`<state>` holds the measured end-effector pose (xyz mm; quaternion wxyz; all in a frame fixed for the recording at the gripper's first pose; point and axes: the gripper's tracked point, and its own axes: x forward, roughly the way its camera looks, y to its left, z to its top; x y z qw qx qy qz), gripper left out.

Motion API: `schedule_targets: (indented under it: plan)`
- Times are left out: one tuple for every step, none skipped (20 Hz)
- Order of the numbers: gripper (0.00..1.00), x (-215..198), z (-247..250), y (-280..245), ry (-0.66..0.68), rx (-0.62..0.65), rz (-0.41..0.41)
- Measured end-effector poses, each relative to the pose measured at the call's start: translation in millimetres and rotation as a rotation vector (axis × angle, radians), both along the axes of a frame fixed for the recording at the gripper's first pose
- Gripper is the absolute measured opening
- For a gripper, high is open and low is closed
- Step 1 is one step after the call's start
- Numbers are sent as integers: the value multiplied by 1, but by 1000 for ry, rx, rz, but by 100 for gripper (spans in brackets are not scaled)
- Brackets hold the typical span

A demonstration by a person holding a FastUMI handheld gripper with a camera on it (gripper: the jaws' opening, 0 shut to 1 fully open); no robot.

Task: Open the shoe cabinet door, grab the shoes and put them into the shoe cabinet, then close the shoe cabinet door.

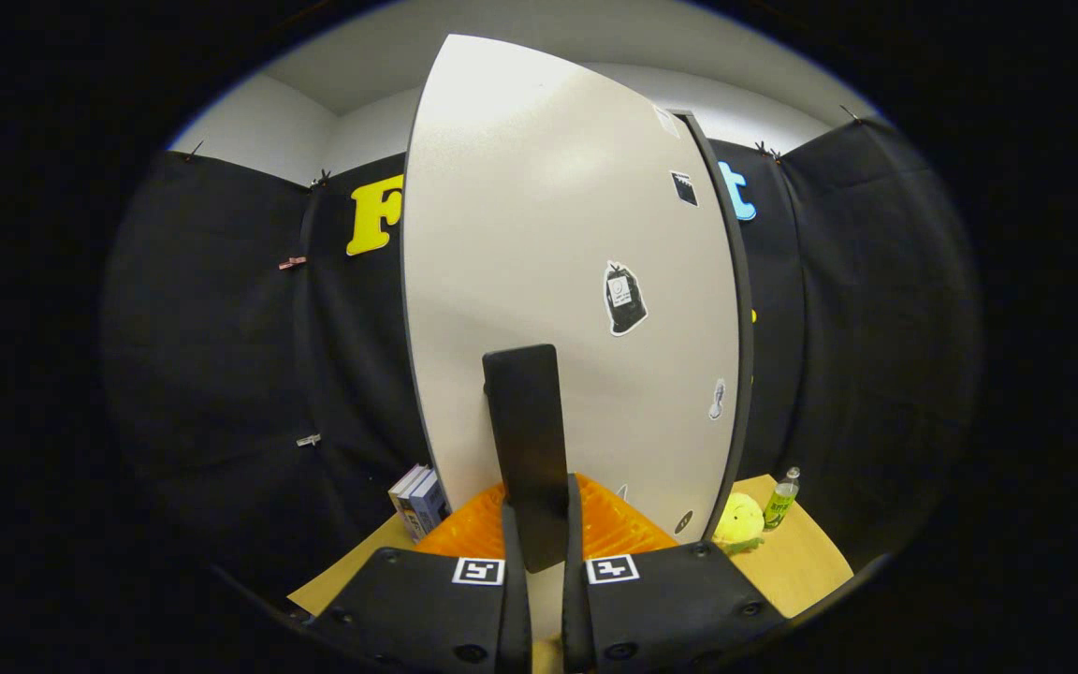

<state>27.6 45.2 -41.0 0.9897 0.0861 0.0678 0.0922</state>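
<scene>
Right in front of you stands the tall white shoe cabinet door [558,281], a flat smooth panel with a thin dark edge. Its long side runs up and down, and its flat face looks straight back at you. A few small stickers [624,298] sit on that face, toward the dark edge.

Low on the door is a long black flat handle [525,440]. It also runs up and down, the same way as the door. Your gripper [539,552] has its jaws pulled in close, one on each side of the handle's bottom end. Both fingers [513,552] seem to press on the handle, so you are holding it.

Just behind your fingers, at the foot of the door, there is something bright orange with ridges [614,529]. You cannot tell what it is.

The door stands over a light wooden surface [796,562]. Beside the door's plain edge, a small stack of books [419,501] stands on that surface. Beside the door's dark edge sits a soft yellow round toy [738,522]. Just past the toy, away from the door, a small clear bottle with a green label [782,501] stands upright.
</scene>
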Motion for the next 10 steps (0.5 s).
schedule_targets:
  plan:
    - [17, -6, 0, -10, 3, 3, -9]
    - [17, -12, 0, -19, 8, 9, -20]
    - [17, -18, 0, -31, 12, 12, -32]
    - [17, -23, 0, -41, 15, 7, -43]
    - [17, -28, -1, -52, 19, 3, -50]
    - [17, -33, -1, -64, 27, 1, -57]
    - [16, -38, -1, -76, 34, 3, -70]
    - [16, -42, -1, -87, 37, -2, -82]
    - [16, -45, -1, -98, 33, -13, -96]
    - [16, -48, -2, -109, 30, -24, -106]
